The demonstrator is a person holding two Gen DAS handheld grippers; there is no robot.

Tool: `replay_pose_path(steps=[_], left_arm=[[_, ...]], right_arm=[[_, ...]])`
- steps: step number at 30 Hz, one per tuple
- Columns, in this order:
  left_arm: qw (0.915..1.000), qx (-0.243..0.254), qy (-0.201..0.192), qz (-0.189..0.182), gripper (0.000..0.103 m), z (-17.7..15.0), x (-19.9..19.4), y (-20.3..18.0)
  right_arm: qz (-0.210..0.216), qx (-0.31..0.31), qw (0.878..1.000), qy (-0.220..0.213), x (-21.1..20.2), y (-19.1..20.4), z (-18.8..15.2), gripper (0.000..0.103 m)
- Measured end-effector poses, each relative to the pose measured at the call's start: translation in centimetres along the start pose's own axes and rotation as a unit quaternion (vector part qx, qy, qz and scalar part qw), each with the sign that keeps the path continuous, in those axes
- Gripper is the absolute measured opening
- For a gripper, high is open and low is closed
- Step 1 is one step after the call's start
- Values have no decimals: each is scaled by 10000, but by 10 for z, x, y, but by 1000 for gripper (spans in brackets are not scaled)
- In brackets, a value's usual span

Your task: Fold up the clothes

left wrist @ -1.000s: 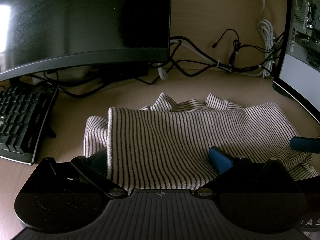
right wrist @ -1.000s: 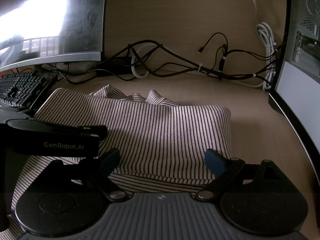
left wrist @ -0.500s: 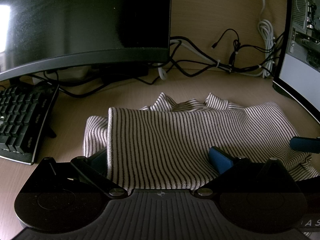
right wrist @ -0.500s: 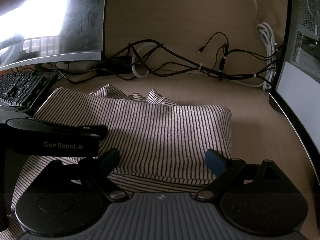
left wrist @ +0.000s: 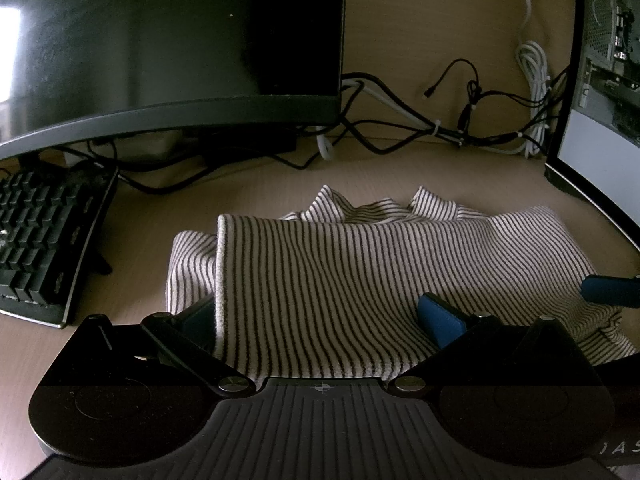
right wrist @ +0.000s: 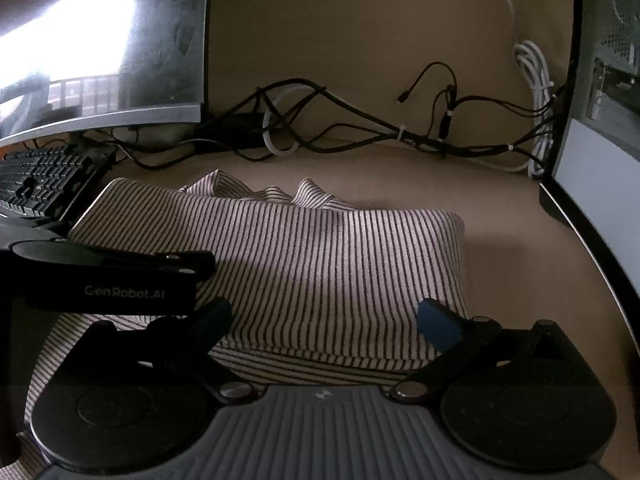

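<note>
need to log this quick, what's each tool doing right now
left tool: open, over the striped black-and-white knit garment, holding nothing.
right tool: open, holding nothing.

An office or computer workstation: a light wooden desk [left wrist: 248, 196] carries a large dark monitor [left wrist: 160, 48], a black keyboard [left wrist: 44, 240] at the left, a tangle of black and white cables [right wrist: 400, 136] along the back wall, and an open computer case [left wrist: 608, 52] on the right
</note>
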State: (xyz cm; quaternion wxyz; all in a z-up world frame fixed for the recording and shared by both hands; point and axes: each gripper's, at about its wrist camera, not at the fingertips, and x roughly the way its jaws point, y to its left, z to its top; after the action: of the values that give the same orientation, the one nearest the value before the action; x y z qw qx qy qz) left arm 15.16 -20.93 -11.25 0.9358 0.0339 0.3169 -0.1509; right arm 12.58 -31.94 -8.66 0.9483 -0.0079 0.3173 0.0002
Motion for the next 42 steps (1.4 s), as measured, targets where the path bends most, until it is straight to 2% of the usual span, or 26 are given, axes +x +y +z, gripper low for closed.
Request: replay_pose_path(steps=[32,38,42], left_arm=[[9999,-74,-10,84,103,0,1,-2],[9999,-100,-18,136,103,-1,4,7],[9998,182,67,-35,103,3,10,15]], right_arm=[[283,176,9994,123,4,-10,1,103],[366,10,9991,210,6,-12,5,103],[438,-147,9985,290,7,-13,9,103]])
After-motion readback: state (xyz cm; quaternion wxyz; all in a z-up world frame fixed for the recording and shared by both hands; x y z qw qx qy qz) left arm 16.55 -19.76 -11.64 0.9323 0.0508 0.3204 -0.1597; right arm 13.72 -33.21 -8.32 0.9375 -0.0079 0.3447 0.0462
